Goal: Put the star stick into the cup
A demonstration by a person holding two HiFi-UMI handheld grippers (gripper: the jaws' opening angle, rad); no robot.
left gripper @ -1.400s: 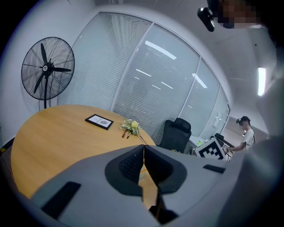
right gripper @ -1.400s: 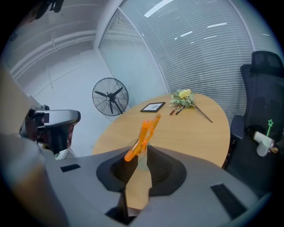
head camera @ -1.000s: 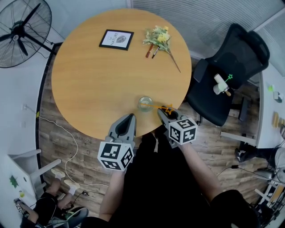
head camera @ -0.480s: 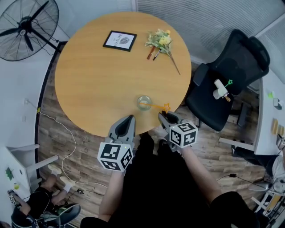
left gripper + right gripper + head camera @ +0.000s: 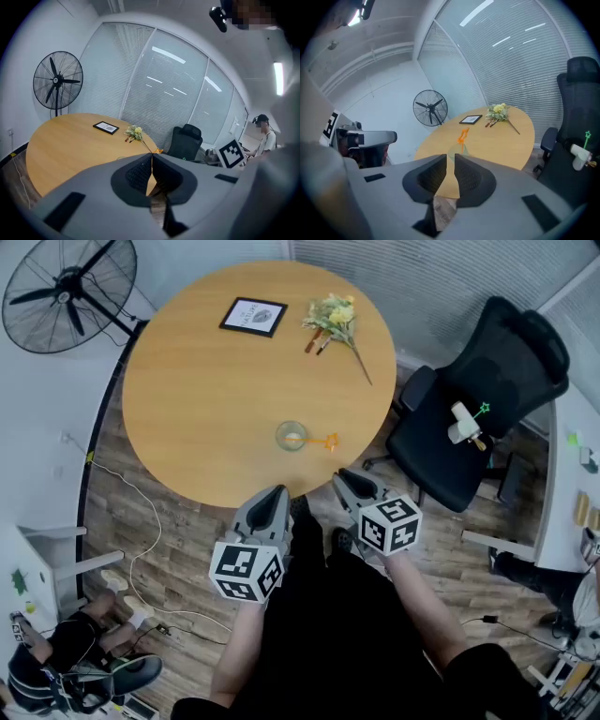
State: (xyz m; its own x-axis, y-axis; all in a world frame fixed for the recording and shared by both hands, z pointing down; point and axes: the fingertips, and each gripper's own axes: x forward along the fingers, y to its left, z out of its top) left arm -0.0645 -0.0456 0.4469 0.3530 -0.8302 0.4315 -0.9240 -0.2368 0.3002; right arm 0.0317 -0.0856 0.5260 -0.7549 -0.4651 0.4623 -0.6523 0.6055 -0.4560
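Note:
A clear glass cup (image 5: pixel 292 435) stands on the round wooden table (image 5: pixel 206 390) near its front edge. The orange star stick (image 5: pixel 324 440) rests in the cup, leaning right, with its star outside the rim. My right gripper (image 5: pixel 343 480) hovers off the table edge, below and right of the cup; its jaws stand a little apart and hold nothing. In the right gripper view (image 5: pixel 450 155) the star stick (image 5: pixel 462 137) and cup (image 5: pixel 458 151) lie straight ahead. Off the edge below the cup, my left gripper (image 5: pixel 277 493) is shut and empty (image 5: pixel 151 154).
A framed picture (image 5: pixel 253 316) and a bunch of flowers (image 5: pixel 333 317) lie at the table's far side. A black office chair (image 5: pixel 478 399) at the right carries a white object with a green star stick (image 5: pixel 466 420). A fan (image 5: pixel 67 292) stands at the far left.
My right gripper has let go of the star stick and drawn back off the table. The stick stays leaning in the cup. The left gripper has also drawn back slightly.

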